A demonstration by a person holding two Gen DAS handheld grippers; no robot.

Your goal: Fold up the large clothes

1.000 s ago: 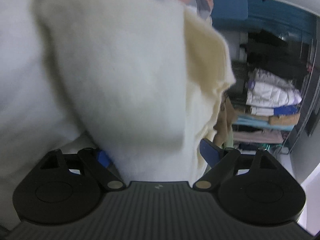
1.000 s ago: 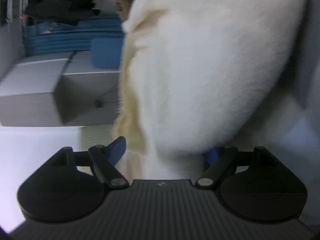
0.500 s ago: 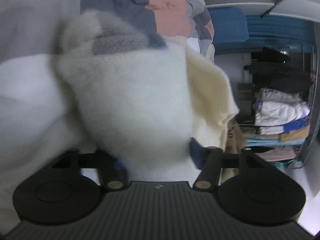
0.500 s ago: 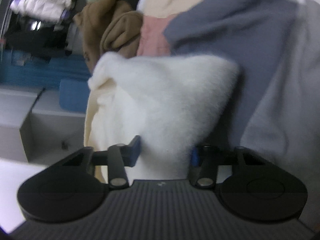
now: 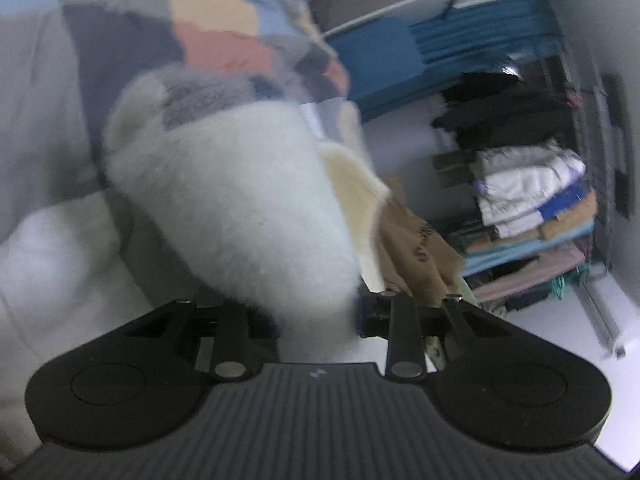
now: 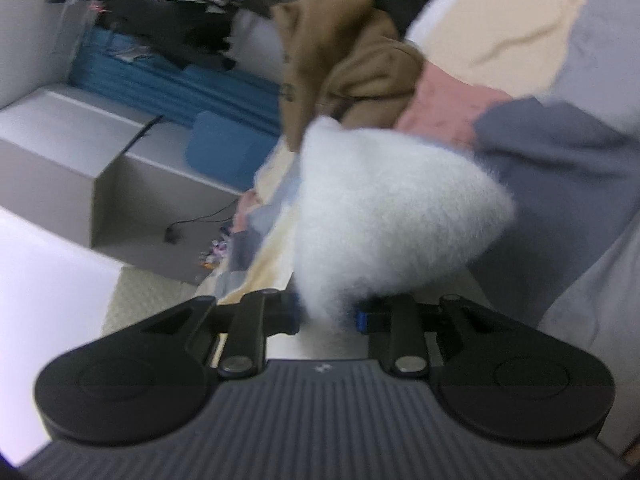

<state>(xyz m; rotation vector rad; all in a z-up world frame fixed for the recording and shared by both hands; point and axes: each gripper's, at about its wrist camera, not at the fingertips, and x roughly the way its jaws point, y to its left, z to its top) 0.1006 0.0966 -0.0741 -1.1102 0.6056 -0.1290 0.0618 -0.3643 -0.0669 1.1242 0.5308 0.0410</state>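
Here, the left tool [image 5: 316, 316] and right tool [image 6: 328, 316] each pinch a bunched fold of the white fleece garment [image 5: 240, 216], which rises just ahead of their fingers, over a patchwork blanket [image 6: 560, 152].

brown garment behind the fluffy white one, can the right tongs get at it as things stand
Probably not: the right tongs are shut on the fluffy white garment, which bulges between them and the brown garment.

Fluffy, matt white fleece cloth [image 5: 240, 216] pinched in left gripper [image 5: 318, 316] of matt black ribbed plastic; same fuzzy pile [image 6: 384, 216] in right gripper [image 6: 328, 318]. Beyond, soft patchwork fabric [image 6: 560, 152], brown knit [image 6: 348, 64].
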